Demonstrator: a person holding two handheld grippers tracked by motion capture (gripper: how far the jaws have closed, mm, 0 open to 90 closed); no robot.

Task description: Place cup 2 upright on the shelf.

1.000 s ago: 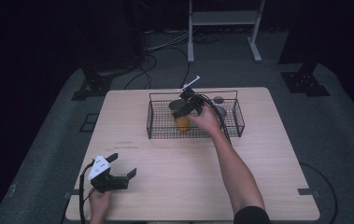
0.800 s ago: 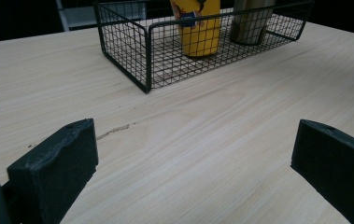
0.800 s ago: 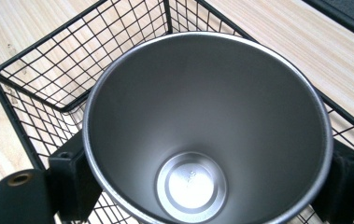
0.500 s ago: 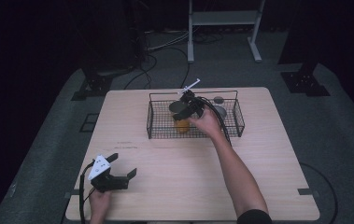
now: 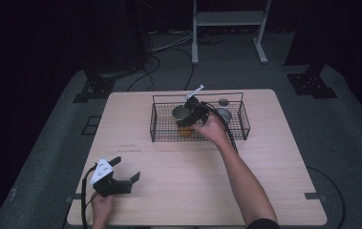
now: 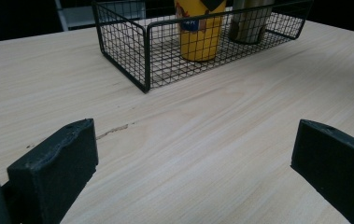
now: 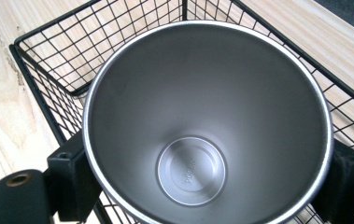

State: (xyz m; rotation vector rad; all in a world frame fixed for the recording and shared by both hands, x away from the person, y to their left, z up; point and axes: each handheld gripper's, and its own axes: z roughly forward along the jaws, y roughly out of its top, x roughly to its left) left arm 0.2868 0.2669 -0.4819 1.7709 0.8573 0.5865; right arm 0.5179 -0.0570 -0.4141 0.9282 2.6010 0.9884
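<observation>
Right claw (image 5: 184,120) clamped on a yellow-sided steel cup (image 7: 207,121), one jaw pressed to each side of the rim, inside the black wire basket (image 5: 159,129) at the far middle of the bench (image 5: 264,167). Right gripper view looks straight down into the cup's bare metal interior. A second steel cup (image 5: 224,114) stands in the basket just beside it; a small dark round thing near the basket's far wall, possibly a lid, too small to tell. Left claw (image 5: 127,169) sits low at the near left bench corner, jaws wide apart, nothing between them, well apart from the basket.
</observation>
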